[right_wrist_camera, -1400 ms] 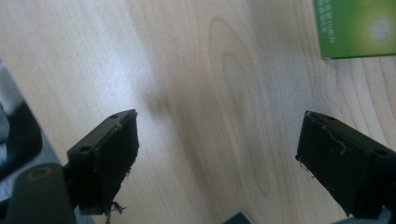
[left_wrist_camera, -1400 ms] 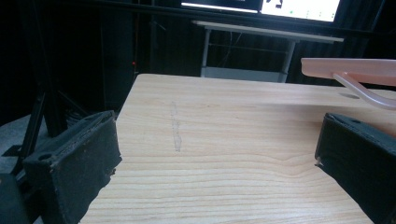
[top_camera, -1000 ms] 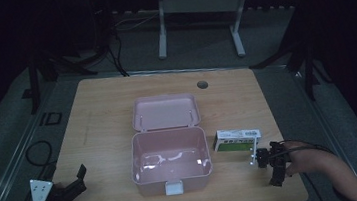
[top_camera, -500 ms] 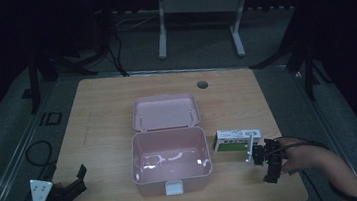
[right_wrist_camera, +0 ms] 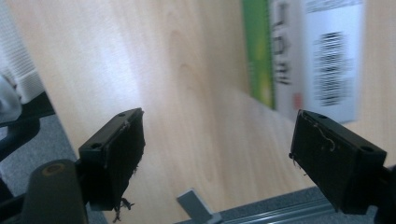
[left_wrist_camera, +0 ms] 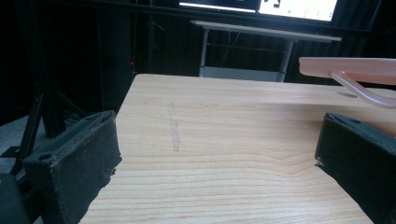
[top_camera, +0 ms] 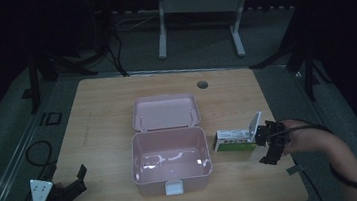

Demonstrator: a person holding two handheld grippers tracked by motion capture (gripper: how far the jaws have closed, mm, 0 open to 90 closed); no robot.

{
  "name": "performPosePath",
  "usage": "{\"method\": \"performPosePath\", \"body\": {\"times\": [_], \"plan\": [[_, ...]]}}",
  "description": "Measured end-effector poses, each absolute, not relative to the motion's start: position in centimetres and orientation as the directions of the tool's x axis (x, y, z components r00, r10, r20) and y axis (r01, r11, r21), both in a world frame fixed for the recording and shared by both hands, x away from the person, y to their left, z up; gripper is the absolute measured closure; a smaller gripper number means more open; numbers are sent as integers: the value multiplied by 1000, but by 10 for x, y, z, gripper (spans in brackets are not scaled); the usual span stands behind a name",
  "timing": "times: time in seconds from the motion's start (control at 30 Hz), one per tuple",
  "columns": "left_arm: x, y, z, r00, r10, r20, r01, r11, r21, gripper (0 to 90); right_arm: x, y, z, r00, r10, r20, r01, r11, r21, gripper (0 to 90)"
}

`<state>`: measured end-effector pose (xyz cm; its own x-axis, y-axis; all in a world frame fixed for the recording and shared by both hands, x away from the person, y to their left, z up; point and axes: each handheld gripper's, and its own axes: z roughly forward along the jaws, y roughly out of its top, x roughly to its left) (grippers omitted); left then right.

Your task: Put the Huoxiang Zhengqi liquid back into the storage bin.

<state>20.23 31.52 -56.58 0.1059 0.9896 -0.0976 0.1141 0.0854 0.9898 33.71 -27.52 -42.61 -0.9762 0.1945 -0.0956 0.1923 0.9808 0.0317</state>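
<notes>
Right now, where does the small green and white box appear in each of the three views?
High view: the green and white box lies on the table right of the open pink container, its flap raised, beside the right gripper.
Right gripper view: the box is at the upper right, beyond the open jaws, blurred.
Left gripper view: the box is not in it.
Shared landmark: the light wooden table.

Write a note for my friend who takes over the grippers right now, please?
Left gripper: open, empty, low over the table near its left front corner.
Right gripper: open, jaws have just been closing a little, nothing between them, at the right end of the green-and-white carton.
Pink box: open, lid laid back, looks empty.
Done: box opened.
Left: probably grip the carton and put it in the box.
</notes>
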Motion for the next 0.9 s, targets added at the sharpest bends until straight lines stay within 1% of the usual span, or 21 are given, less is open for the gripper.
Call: {"method": "performPosePath", "body": {"times": [0.17,0.37,0.53,0.63,0.77,0.8,0.83,0.9], "plan": [[202,315,-566,107,989,-98,114,86,990,3,350,-271,-419,-972,193,-134,189,981,36,171],[202,315,-566,109,989,-99,114,86,990,3,363,-262,-417,-972,187,-140,185,982,33,182],[202,315,-566,110,989,-99,113,87,990,3,369,-253,-421,-978,169,-124,168,986,23,190],[202,316,-566,111,989,-99,112,87,990,3,376,-244,-426,-981,144,-128,144,990,14,226],[202,316,-566,111,989,-99,111,87,990,3,379,-240,-428,-982,131,-134,130,991,16,231],[202,316,-566,112,989,-99,112,86,990,3,381,-238,-429,-983,121,-138,120,993,16,256],[202,316,-566,112,989,-99,112,86,990,3,386,-233,-433,-986,103,-132,102,995,13,301],[202,316,-566,112,989,-99,111,86,990,3,388,-232,-434,-987,99,-124,98,995,13,318]]}}
